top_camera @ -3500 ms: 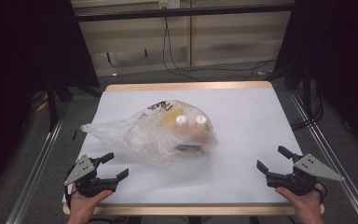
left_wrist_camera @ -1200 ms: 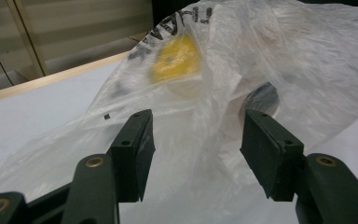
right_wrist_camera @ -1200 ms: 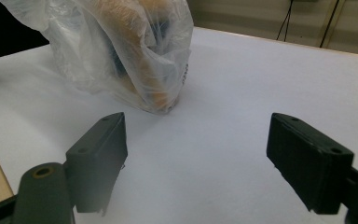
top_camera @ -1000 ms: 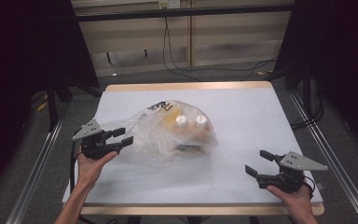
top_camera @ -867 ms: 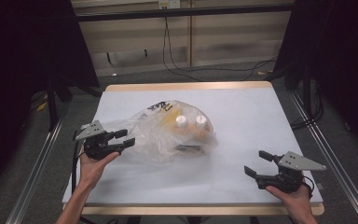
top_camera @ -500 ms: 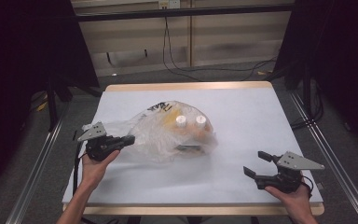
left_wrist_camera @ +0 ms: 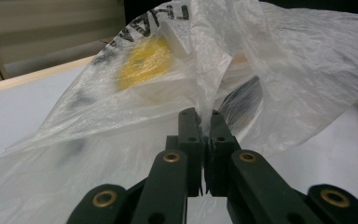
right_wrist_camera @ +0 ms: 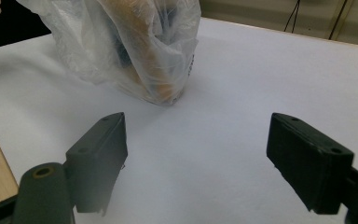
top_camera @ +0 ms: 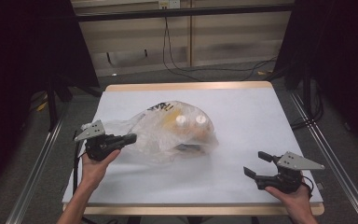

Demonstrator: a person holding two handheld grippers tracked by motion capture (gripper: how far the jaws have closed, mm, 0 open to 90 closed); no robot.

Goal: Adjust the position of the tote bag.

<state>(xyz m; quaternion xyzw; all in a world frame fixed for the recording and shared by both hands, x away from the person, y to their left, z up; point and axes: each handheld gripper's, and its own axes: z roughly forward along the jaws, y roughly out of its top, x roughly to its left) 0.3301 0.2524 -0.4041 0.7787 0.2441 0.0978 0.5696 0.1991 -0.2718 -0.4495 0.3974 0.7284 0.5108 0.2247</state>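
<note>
Lying near the middle of the white-topped table with the pale wooden rim is a crumpled, translucent white plastic bag with black lettering, and every place below is given relative to that bag. Two round white caps and something yellow-orange are seen through its film near its far side; what exactly is inside cannot be told. At the bag's left end, the left gripper is seen in the high view, held from below by the person's left hand. Its jaws have just been closing, and in the left gripper view they are pressed together with a gathered fold of the bag's film pinched between the tips. From that pinch the film is drawn up and spreads away to both sides. The right gripper is held well apart from the bag, to its right and nearer the table's front edge, in the person's right hand. Its jaws are spread wide, with nothing between them but bare table surface, and the bag's nearer end is seen beyond them in the right gripper view.
</note>
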